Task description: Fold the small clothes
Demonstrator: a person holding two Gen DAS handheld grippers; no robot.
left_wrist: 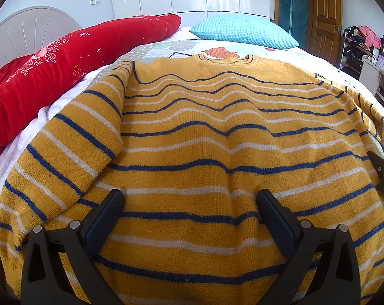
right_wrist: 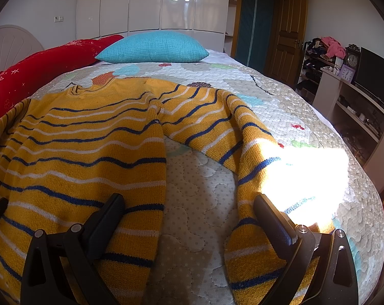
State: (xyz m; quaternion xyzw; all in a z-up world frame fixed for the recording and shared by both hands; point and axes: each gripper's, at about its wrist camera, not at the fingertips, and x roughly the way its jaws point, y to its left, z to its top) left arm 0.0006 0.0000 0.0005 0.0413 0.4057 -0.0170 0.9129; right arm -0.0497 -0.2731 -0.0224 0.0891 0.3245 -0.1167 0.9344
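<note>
The sweater (left_wrist: 217,157) lies flat on the bed (right_wrist: 281,106), both hand-held grippers, left (left_wrist: 190,218) and right (right_wrist: 189,218), wide open and empty above its near hem; a shallow pinch may catch one layer.

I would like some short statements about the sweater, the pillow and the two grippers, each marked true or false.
1. The sweater is yellow with blue and white stripes. True.
2. The left gripper has its jaws shut on the sweater. False: its jaws stand open over it.
3. The pillow lies on top of the sweater. False: it lies beyond the collar, apart from it.
4. One sleeve lies spread on the quilt. True.
5. The right gripper is open. True.
</note>
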